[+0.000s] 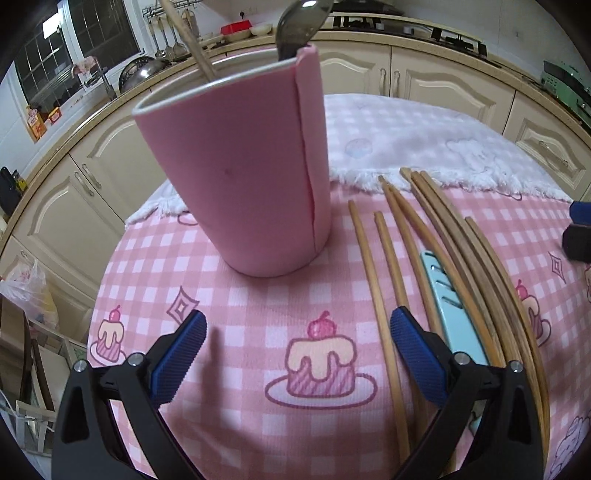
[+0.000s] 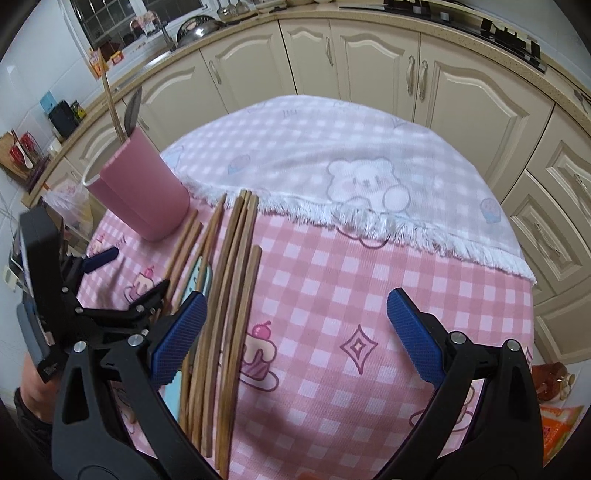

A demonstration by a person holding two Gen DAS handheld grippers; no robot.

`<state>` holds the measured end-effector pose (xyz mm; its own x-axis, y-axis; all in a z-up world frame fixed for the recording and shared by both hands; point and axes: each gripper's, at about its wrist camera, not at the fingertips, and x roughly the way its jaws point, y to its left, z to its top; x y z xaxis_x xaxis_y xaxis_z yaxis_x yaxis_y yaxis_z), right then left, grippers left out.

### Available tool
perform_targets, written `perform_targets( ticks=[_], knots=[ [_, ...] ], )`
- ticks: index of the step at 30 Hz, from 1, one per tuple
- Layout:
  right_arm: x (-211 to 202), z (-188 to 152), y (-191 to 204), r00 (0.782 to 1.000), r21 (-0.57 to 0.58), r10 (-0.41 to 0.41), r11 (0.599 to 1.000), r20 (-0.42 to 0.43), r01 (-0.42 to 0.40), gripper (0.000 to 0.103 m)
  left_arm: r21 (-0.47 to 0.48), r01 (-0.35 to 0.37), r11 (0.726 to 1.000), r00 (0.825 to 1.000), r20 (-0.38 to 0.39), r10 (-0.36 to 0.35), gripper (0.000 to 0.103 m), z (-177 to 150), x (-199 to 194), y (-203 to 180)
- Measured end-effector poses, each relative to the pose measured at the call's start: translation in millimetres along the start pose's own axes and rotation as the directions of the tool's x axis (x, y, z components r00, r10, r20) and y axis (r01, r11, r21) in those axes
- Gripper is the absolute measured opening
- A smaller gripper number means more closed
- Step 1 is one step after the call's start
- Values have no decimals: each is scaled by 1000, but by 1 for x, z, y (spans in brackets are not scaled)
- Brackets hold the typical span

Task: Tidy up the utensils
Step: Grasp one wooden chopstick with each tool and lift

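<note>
Left wrist view: both claws, left claw and right claw, gape wide, empty, beside chopsticks.

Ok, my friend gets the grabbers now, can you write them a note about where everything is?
Left gripper: open, holding nothing, facing the pink cup.
Right gripper: open, holding nothing, beside the chopsticks.
Done: a spoon and one chopstick already stand in the cup.
Left: the loose chopsticks lie side by side on the checked tablecloth right of the cup, with a light blue utensil among them. These presumably go into the cup too.
</note>
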<state>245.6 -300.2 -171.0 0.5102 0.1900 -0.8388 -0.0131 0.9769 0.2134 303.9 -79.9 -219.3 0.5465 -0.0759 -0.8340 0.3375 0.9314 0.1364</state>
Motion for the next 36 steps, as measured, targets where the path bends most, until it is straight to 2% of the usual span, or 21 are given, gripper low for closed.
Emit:
perform_targets(
  ticks=[6,11,13,16,20,27,29,31,32,34,35,36],
  knots=[
    [23,-8,5,997,-31,-30,999,-65,28,95,19,2,1000,1000,-1,-2,97,6,0,-2],
    [34,-9,11,995,-51,-42,998,-94,37,76,32,9,999,1000,2,-9,93,12,-2,-9],
    [37,-10,15,994,-62,-41,997,-102,35,74,31,11,999,1000,-1,-11,88,13,-1,-8],
    [39,-9,20,993,-84,-61,995,-103,53,64,27,18,999,1000,-13,-18,83,16,2,-8],
    [40,-5,25,991,-93,-59,994,-117,48,50,34,24,999,1000,-18,-24,81,17,3,-8],
    [50,5,40,986,-105,-89,992,-143,74,42,39,53,998,998,-44,-52,70,21,6,-10],
    [53,11,43,984,-106,-102,991,-149,87,37,37,68,997,996,-54,-66,65,24,7,-14],
    [57,14,48,982,-130,-122,986,-146,103,33,38,90,995,994,-63,-87,54,27,8,-16],
    [58,14,51,981,-144,-129,984,-143,108,24,36,105,994,993,-66,-103,49,27,8,-18],
    [58,14,53,986,-148,-93,986,-142,72,9,33,143,989,987,-73,-140,30,29,8,-21],
    [57,14,53,987,-138,-69,989,-142,50,7,35,152,988,986,-74,-149,23,29,7,-23],
    [56,11,52,990,-129,-35,991,-135,17,6,38,162,986,984,-76,-158,7,30,7,-25]
  ],
)
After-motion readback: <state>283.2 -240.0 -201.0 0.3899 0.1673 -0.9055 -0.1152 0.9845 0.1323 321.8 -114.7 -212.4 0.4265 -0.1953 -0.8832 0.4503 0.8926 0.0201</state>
